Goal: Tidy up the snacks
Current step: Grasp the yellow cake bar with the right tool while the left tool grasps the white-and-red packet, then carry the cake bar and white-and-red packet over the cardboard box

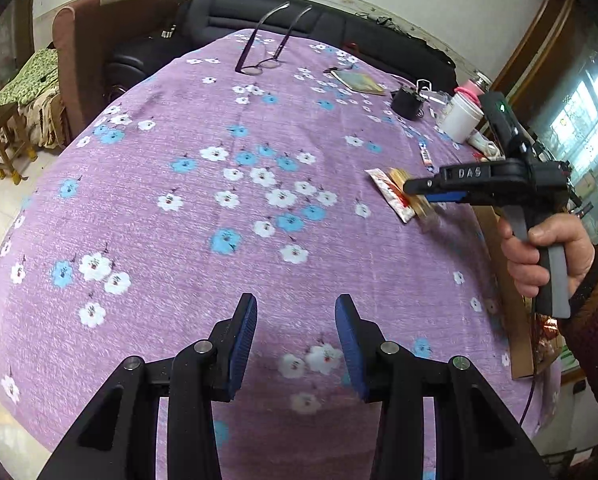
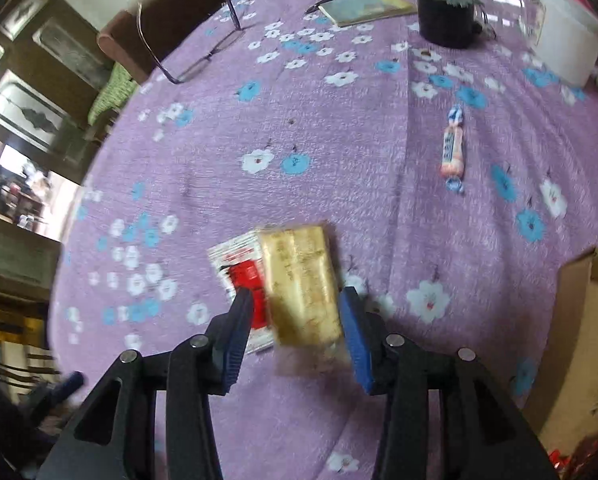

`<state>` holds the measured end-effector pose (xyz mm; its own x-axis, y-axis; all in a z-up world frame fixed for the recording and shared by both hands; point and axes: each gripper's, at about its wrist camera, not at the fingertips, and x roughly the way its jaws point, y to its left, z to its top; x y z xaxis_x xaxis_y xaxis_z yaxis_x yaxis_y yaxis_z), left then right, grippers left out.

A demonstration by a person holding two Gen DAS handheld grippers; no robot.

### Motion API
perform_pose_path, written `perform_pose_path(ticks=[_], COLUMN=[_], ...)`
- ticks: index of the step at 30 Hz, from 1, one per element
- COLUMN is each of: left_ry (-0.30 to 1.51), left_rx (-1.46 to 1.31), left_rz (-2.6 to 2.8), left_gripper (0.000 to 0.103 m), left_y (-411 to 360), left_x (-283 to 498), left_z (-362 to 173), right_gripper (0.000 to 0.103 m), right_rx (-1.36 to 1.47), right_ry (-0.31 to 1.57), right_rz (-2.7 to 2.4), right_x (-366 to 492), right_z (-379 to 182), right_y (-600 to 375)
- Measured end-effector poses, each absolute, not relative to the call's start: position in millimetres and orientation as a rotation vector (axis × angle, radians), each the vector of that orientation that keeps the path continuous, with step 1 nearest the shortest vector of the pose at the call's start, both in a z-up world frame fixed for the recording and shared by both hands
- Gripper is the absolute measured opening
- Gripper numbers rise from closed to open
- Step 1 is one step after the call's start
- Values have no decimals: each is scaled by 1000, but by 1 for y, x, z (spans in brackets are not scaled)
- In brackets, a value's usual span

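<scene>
A gold snack packet (image 2: 299, 280) lies on the purple flowered tablecloth (image 2: 339, 140), partly over a red and white packet (image 2: 239, 264). My right gripper (image 2: 297, 294) hangs just over them, open, its blue pads (image 2: 355, 332) on either side of the gold packet with no visible press. A wrapped candy (image 2: 453, 152) lies farther back on the right. In the left wrist view the right gripper (image 1: 409, 188), held by a hand, points at the same packets (image 1: 387, 192). My left gripper (image 1: 295, 304) is open over bare cloth, nothing between its fingers.
A cardboard box (image 2: 579, 340) stands at the right table edge. Farther back lie eyeglasses (image 2: 203, 60), a notebook (image 2: 367, 6), a black cup (image 2: 445, 20) and a white container (image 2: 567, 36). A dark sofa (image 1: 259, 12) and brown armchair (image 1: 99, 40) stand beyond the table.
</scene>
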<state>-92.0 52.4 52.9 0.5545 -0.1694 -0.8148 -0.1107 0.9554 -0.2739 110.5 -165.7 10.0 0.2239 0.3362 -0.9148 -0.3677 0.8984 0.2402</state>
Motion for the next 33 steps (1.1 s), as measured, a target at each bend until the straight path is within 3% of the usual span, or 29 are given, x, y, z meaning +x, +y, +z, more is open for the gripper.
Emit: perform_pose_path(ticks=[3, 13, 15, 17, 25, 27, 28, 29, 33], left_ry=[990, 1012, 1037, 1051, 1127, 1129, 1144, 1138, 1081], left_rx=[-308, -347, -347, -342, -240, -194, -157, -132, -46], left_rz=[-42, -120, -137, -135, -128, -102, -85, -65, -35], left_gripper=[43, 43, 49, 66, 66, 57, 40, 34, 31], left_y=[54, 43, 36, 26, -23, -32, -38, -40, -50], left_x=[-85, -48, -40, -33, 2, 9, 13, 13, 9], left_z=[52, 55, 52, 49, 30, 25, 20, 18, 16], right_gripper=[33, 32, 32, 32, 32, 32, 32, 32, 32], right_rx=[-63, -29, 13, 50, 118, 130, 134, 132, 147], right_ry=[1256, 1339, 1338, 1317, 1234, 1221, 1213, 1207, 1180], right_rz=[470, 588, 585, 546, 433, 417, 412, 408, 401], right_x=[107, 20, 4, -8, -28, -29, -32, -33, -39], right_z=[7, 1, 4, 8, 30, 34, 37, 38, 47], right_y=[-158, -136, -143, -159, -218, -230, -236, -235, -257])
